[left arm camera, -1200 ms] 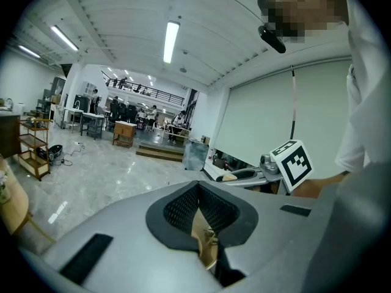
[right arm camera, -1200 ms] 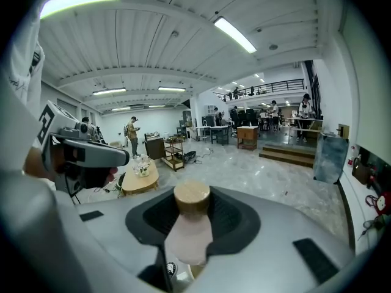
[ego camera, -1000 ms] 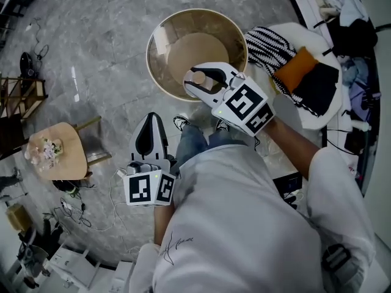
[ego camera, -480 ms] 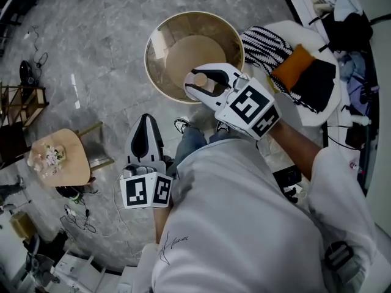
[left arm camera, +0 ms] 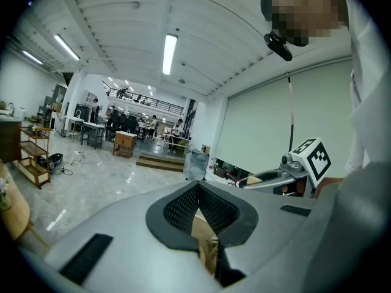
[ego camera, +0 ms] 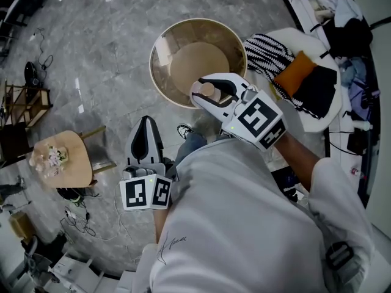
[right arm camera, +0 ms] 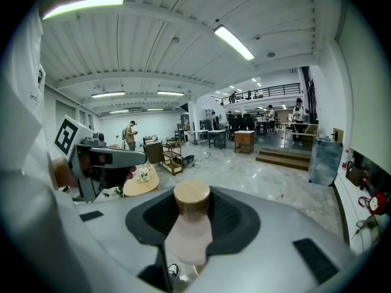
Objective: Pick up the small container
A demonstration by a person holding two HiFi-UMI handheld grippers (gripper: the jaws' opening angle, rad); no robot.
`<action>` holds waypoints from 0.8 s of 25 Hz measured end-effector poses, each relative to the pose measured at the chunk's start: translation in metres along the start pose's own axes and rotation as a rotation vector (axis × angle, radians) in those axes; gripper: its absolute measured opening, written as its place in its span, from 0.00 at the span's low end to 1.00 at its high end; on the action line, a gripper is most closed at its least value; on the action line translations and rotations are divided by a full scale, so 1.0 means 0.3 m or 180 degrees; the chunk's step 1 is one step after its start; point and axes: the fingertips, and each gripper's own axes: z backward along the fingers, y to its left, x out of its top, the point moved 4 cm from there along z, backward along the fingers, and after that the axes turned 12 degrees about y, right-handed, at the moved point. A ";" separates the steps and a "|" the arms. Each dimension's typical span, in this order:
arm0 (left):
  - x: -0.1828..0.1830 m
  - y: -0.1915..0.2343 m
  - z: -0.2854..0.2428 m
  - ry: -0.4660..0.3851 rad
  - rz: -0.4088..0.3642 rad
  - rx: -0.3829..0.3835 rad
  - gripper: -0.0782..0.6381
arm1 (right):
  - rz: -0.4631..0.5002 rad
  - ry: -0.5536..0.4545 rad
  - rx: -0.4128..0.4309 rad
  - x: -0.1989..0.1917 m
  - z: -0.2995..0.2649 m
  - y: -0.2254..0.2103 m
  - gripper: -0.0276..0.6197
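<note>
Holding: the small container [right arm camera: 190, 227], a pale pink bottle with a round tan cap [right arm camera: 192, 194], is pinched between the dark pads of the right gripper [ego camera: 211, 91], whose jaws are held partly apart by the bottle's body.
Container pose: the cap end is pointed toward the jaw tips, and the body is lodged deeper between the pads.
Marker cube [ego camera: 261, 118]: it is seen behind the right jaws, toward the wrist.
Left gripper [ego camera: 147, 127]: its jaws are pressed together at the tips with nothing pinched. It is carried lower and to the left of the right gripper, well apart from it.
Beneath the right gripper: a round tan bin [ego camera: 153, 58] is seen under and ahead of the jaws. Its near rim is overlapped by the jaws and container in the head view.
Right of the right gripper: a white round table [ego camera: 292, 35] is loaded with a striped knit [ego camera: 267, 47], an orange cloth [ego camera: 296, 69] and a black cloth [ego camera: 317, 89].
Left of the left gripper: a small wooden table [ego camera: 68, 165] with flowers [ego camera: 52, 157] is seen.
Underfoot: a grey marble floor [ego camera: 98, 47] is spread below both grippers.
</note>
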 end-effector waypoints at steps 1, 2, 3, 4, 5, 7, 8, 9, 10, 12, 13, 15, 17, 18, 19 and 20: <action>0.001 0.000 0.005 -0.0011 -0.0002 0.0001 0.13 | 0.0003 -0.0003 0.0001 0.000 0.005 0.008 0.25; 0.000 0.001 0.010 -0.0017 -0.0003 0.0002 0.13 | 0.0005 -0.0010 0.0001 -0.001 0.010 0.016 0.25; -0.001 0.003 0.013 -0.0017 -0.0001 0.0005 0.13 | 0.0003 -0.0020 0.0003 -0.001 0.015 0.024 0.25; -0.003 0.005 0.013 -0.0011 0.0002 0.0010 0.13 | -0.0004 -0.0032 0.0011 -0.002 0.017 0.029 0.25; -0.004 0.006 0.012 -0.0001 0.0005 0.0014 0.13 | -0.0015 -0.0041 0.0022 -0.002 0.019 0.033 0.25; -0.006 0.002 0.010 0.0021 0.0010 0.0005 0.13 | -0.0040 -0.0045 0.0036 -0.003 0.022 0.037 0.25; -0.007 0.000 0.009 0.0029 0.0009 -0.0010 0.13 | -0.0050 -0.0042 0.0031 -0.005 0.023 0.038 0.25; -0.007 -0.002 0.008 0.0036 0.0006 -0.0028 0.13 | -0.0058 -0.0040 0.0021 -0.005 0.024 0.038 0.25; -0.007 -0.001 0.007 0.0043 0.0002 -0.0045 0.13 | -0.0065 -0.0040 0.0009 -0.004 0.023 0.038 0.25; -0.010 0.006 0.007 0.0054 0.0004 -0.0062 0.13 | -0.0070 -0.0039 -0.0004 -0.002 0.018 0.040 0.25; -0.012 0.009 0.007 0.0058 0.0014 -0.0061 0.13 | -0.0072 -0.0032 -0.0002 -0.003 0.014 0.039 0.25; -0.017 0.011 0.004 0.0068 0.0036 -0.0054 0.13 | -0.0079 -0.0009 0.0004 -0.008 0.010 0.034 0.25; -0.018 0.007 -0.001 0.0079 0.0042 -0.0055 0.13 | -0.0089 0.0013 0.0005 -0.016 0.012 0.027 0.25; -0.018 0.005 -0.005 0.0082 0.0041 -0.0059 0.13 | -0.0095 0.0019 0.0003 -0.018 0.013 0.023 0.25; -0.016 0.005 -0.008 0.0082 0.0042 -0.0061 0.13 | -0.0099 0.0022 0.0000 -0.020 0.014 0.019 0.25; -0.014 0.005 -0.011 0.0080 0.0045 -0.0062 0.13 | -0.0100 0.0023 -0.0002 -0.020 0.014 0.015 0.25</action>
